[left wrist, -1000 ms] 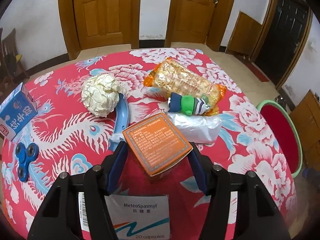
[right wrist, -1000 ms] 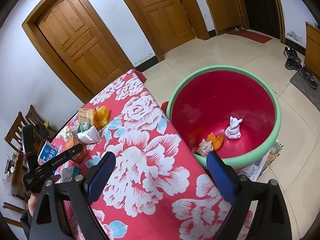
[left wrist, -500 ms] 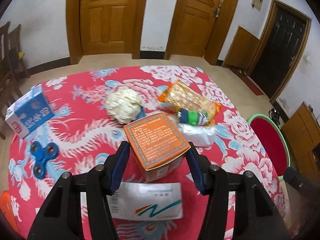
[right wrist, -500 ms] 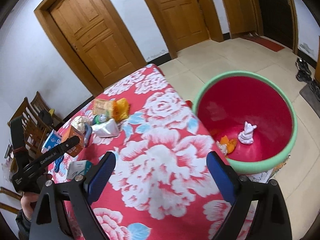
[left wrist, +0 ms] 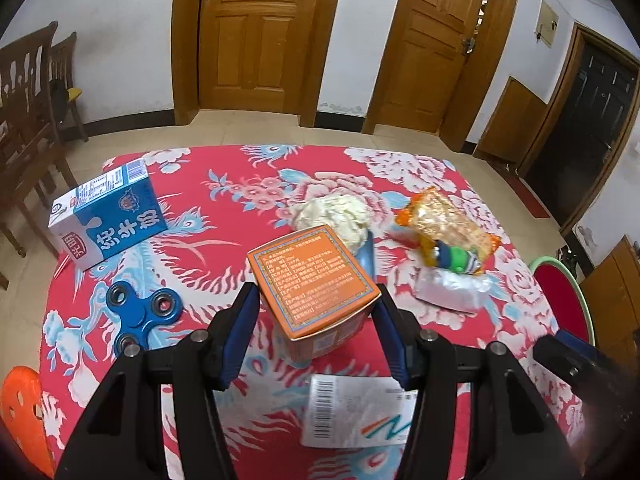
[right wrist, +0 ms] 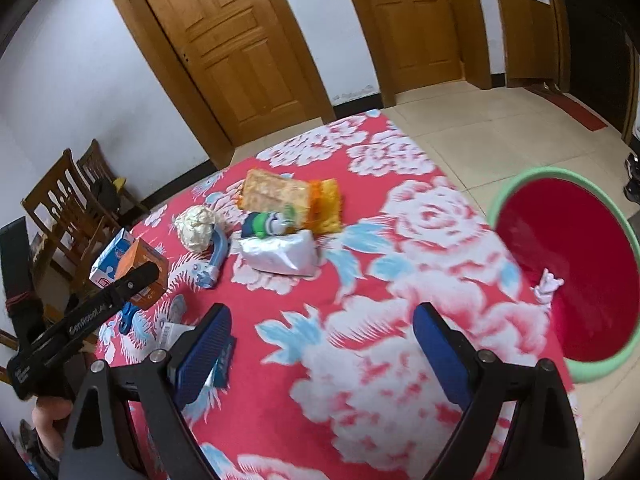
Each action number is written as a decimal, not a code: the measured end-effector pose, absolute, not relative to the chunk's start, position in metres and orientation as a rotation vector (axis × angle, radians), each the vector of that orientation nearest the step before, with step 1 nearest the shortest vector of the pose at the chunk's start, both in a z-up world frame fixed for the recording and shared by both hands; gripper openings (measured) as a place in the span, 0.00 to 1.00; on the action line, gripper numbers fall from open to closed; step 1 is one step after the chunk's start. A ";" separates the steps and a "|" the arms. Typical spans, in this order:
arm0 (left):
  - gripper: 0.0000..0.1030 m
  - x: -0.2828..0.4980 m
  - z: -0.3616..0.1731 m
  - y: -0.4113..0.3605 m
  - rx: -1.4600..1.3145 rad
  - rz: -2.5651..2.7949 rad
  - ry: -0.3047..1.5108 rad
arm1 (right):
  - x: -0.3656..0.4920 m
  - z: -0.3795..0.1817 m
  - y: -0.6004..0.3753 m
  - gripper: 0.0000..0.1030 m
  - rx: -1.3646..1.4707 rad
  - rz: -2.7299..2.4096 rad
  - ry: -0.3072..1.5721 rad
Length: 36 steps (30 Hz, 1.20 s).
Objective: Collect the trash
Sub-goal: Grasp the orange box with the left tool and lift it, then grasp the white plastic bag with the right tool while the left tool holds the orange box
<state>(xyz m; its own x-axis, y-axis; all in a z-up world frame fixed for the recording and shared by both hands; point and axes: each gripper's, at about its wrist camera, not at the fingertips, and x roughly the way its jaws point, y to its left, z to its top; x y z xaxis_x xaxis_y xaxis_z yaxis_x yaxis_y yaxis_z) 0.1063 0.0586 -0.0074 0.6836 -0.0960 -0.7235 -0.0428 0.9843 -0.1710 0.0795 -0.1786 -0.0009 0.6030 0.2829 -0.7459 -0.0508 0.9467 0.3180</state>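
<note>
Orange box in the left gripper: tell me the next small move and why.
Probably carry the orange box sideways toward the red basin beside the table. The left gripper is clamped on it and it looks lifted clear of the tablecloth; the basin already holds a white scrap, and the right gripper is open with nothing between its jaws.

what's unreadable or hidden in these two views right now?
- White medicine box, left wrist view: print blurred, corners behind the left claw.
- Orange box: fine print too small to read.
- Red tub, right wrist view: cut by the frame edge; motion blur smears the white scrap inside.
- Blue spinner: mostly behind the left claw's body.
</note>
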 end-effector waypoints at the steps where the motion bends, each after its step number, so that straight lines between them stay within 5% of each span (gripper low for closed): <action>1: 0.56 0.107 -0.008 0.060 -0.181 -0.031 0.819 | 0.082 -0.002 -0.174 0.91 0.273 0.195 0.911; 25: 0.56 0.109 -0.021 0.082 -0.243 -0.073 0.810 | 0.138 -0.041 -0.107 0.91 0.173 0.078 0.931; 30: 0.56 0.110 -0.023 0.080 -0.240 -0.069 0.813 | 0.139 -0.040 -0.109 0.66 0.151 0.046 0.911; 36: 0.56 0.110 -0.022 0.079 -0.227 -0.058 0.809 | 0.134 -0.037 -0.117 0.64 0.187 0.089 0.930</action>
